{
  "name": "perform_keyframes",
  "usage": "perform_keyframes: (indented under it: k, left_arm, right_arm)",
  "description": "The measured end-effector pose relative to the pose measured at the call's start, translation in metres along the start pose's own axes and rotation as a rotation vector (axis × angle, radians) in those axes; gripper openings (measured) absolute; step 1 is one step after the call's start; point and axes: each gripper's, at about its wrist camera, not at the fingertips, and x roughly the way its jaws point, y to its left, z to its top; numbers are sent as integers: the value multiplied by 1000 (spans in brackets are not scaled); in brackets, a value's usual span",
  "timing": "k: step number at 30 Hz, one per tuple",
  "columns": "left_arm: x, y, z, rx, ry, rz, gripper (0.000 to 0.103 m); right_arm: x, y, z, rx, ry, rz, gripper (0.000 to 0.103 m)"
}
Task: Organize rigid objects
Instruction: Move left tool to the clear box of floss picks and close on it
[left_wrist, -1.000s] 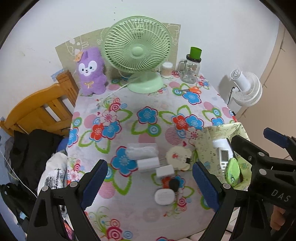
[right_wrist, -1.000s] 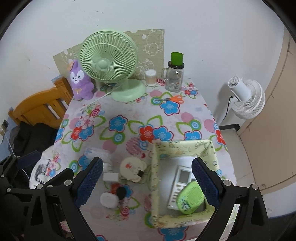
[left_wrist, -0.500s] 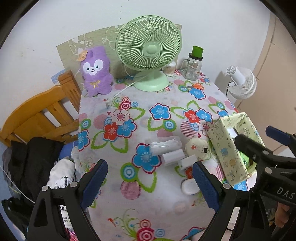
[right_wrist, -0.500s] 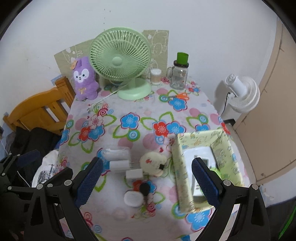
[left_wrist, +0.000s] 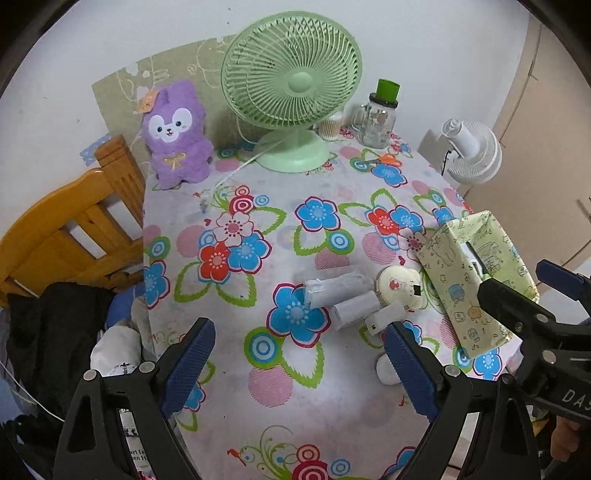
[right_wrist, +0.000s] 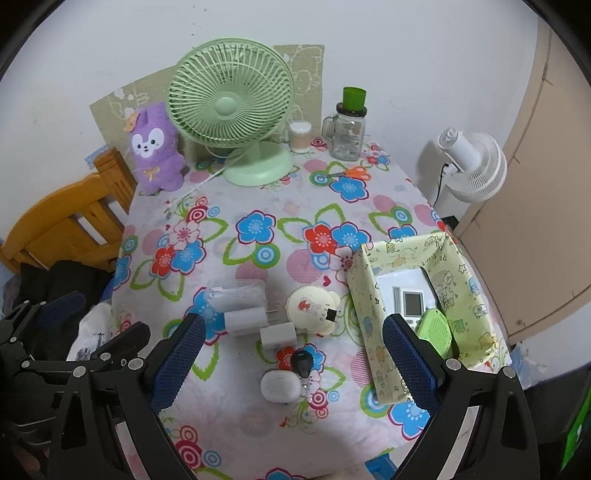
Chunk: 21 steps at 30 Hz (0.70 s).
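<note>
Along table's (right_wrist: 258, 424) back edge, green desk fan (right_wrist: 231, 107) standing beside purple plush (right_wrist: 155, 147). Yellow-green fabric box (right_wrist: 373, 325) sitting at right edge, containing remote (right_wrist: 412, 304). Near front-centre, chargers (right_wrist: 277, 334), round cream case (right_wrist: 310, 306), white earbud case (right_wrist: 279, 386) lying clustered. Left gripper (left_wrist: 295, 365), right gripper (right_wrist: 291, 362) hovering wide apart, gripping nothing.

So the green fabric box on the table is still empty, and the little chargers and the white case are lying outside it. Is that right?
Not quite: the green fabric box is not empty. The right wrist view shows a white remote and a green oval item inside it. The chargers and the white case do lie outside it on the table.
</note>
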Motion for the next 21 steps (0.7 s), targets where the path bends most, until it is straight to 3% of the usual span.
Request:
perform_keyframes:
  k: [9, 17, 21]
  left_arm:
    - [44, -5, 7, -29, 76, -5, 94]
    - [87, -20, 21, 12, 134, 36, 94]
    - [105, -30, 23, 15, 166, 21, 94]
  right_arm:
    - [44, -10, 3, 44, 51, -4, 98]
    - [84, -20, 10, 83, 98, 20, 95]
    - [105, -31, 11, 119, 143, 29, 95]
